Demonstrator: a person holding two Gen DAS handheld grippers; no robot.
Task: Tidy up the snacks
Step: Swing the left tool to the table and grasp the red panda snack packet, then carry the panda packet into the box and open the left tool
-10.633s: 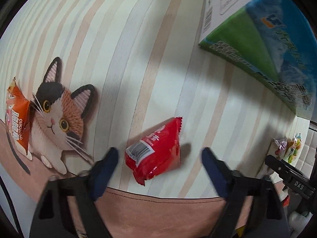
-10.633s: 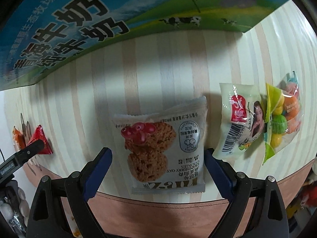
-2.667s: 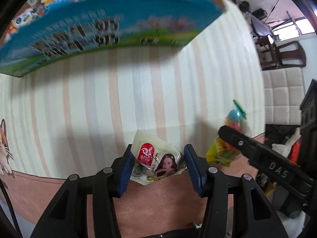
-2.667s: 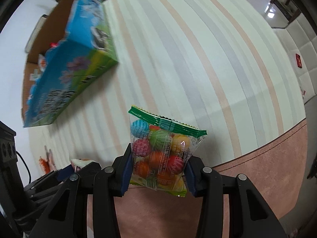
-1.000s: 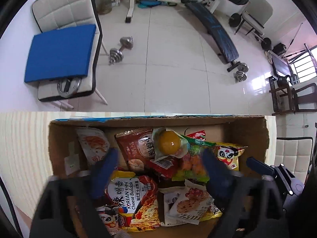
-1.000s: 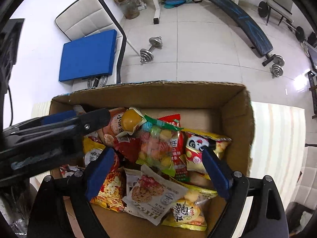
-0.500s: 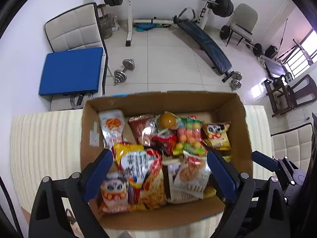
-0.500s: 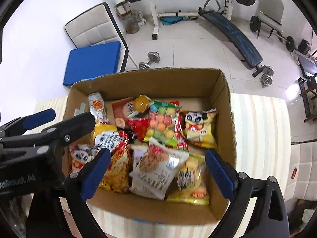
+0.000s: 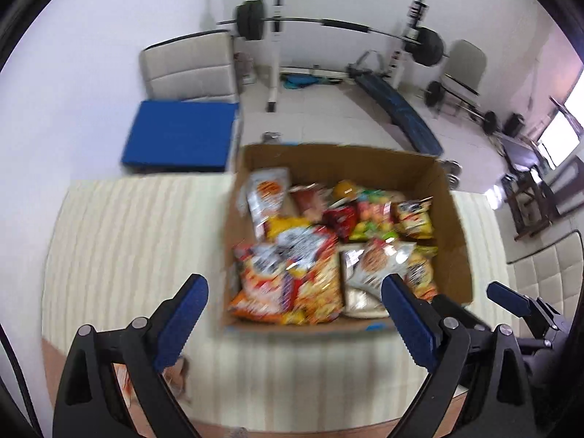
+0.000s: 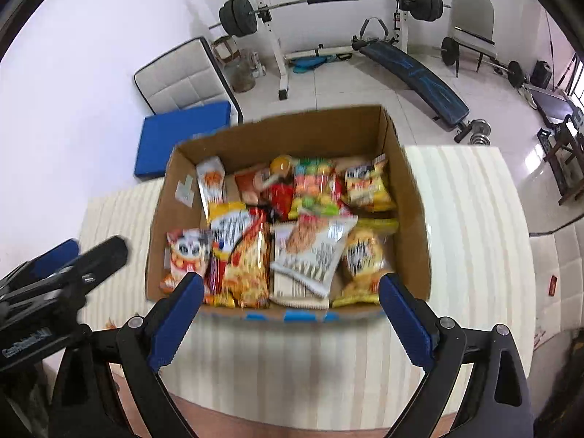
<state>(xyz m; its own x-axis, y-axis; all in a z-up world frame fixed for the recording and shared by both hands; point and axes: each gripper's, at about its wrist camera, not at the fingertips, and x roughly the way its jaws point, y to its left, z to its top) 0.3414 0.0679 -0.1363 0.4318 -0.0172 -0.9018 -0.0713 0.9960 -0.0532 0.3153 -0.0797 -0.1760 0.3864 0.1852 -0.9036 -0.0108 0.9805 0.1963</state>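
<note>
An open cardboard box [image 9: 454,244] [image 10: 410,197] full of snack packets stands on the striped table. Among them are a bag of coloured candy balls [image 10: 314,191] [image 9: 372,219], a cookie packet [image 10: 314,248] [image 9: 376,262] and a noodle bag [image 10: 244,255]. My left gripper [image 9: 292,314] is open and empty, held above the table in front of the box. My right gripper [image 10: 290,310] is open and empty, above the box's near wall. The left gripper also shows at the left of the right wrist view [image 10: 62,266].
The striped tablecloth [image 9: 127,241] [image 10: 474,241] runs around the box. An orange packet [image 9: 126,383] lies near the left gripper on the table's edge. Behind are a blue-cushioned chair [image 9: 182,135], a barbell rack [image 10: 321,3] and a bench [image 10: 419,69].
Both grippers have pulled back and up from the box, so it looks smaller and farther. Both stay open and empty.
</note>
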